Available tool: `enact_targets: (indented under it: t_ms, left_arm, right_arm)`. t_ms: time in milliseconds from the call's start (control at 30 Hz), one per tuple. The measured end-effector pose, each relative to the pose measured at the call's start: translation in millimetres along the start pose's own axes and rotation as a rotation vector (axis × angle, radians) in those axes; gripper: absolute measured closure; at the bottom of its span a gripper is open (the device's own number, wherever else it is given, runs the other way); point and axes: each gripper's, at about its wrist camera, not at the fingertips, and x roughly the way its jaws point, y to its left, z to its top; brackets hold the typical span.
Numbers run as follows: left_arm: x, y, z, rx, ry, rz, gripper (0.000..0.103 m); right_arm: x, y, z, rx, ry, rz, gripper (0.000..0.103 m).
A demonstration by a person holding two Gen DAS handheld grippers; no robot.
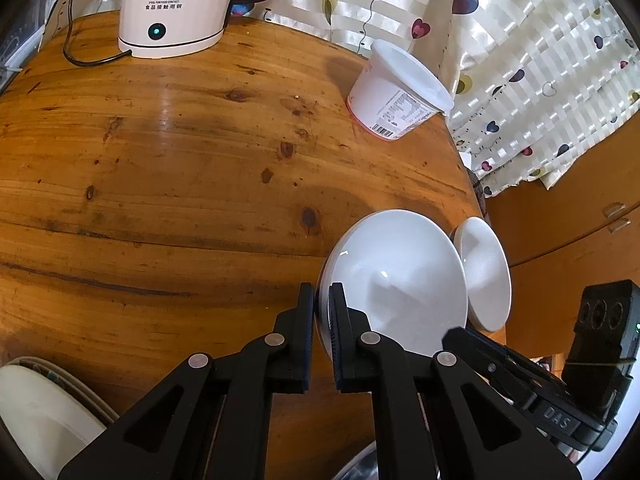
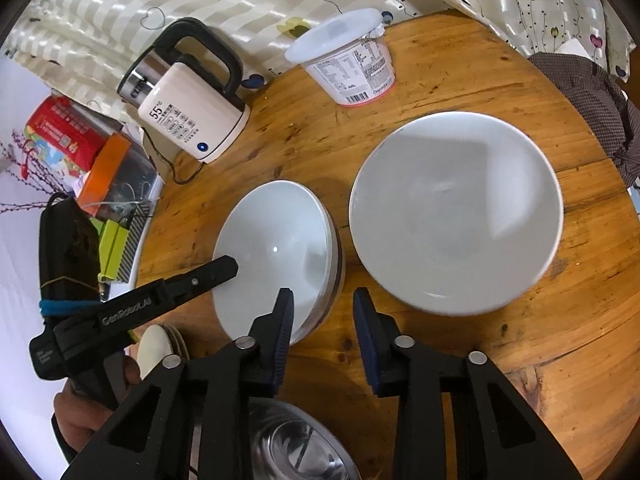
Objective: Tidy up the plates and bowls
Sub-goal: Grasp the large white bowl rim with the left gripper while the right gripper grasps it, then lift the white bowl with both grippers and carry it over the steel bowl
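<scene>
While kettle (image 2: 188,108) and lidded tub (image 2: 344,60) crowd the table's (image 2: 520,340) far edge, left gripper (image 1: 322,308) clenches the tilted stacked plates' (image 2: 276,256) rim; right gripper (image 2: 324,308) gapes empty beside an upright bowl (image 2: 456,212).

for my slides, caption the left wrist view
Left claw clamps the rim of a white bowl on the wooden table.

free: bare table (image 1: 180,168) centre | blocked: kettle (image 1: 172,4); tub (image 1: 396,92) at far edge
</scene>
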Motion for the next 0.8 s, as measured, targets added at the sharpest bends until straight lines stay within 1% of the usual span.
enact_targets:
  t_ms: [67, 100, 400, 800]
  left_arm:
    - [0, -1, 0, 0.008, 0.005, -0.003, 0.095]
    - [-1, -1, 0, 0.013, 0.005, -0.002, 0.095]
    - [-3, 0, -5, 0.011, 0.012, -0.01, 0.094]
    - [-22, -4, -16, 0.02, -0.01, -0.012, 0.094]
  right_arm:
    - [3, 1, 1, -0.001, 0.001, -0.002, 0.084]
    - [3, 1, 1, -0.003, -0.001, -0.011, 0.085]
    - [3, 3, 3, -0.014, 0.005, -0.028, 0.086]
    - [-8, 13, -1, -0.034, 0.01, -0.015, 0.086]
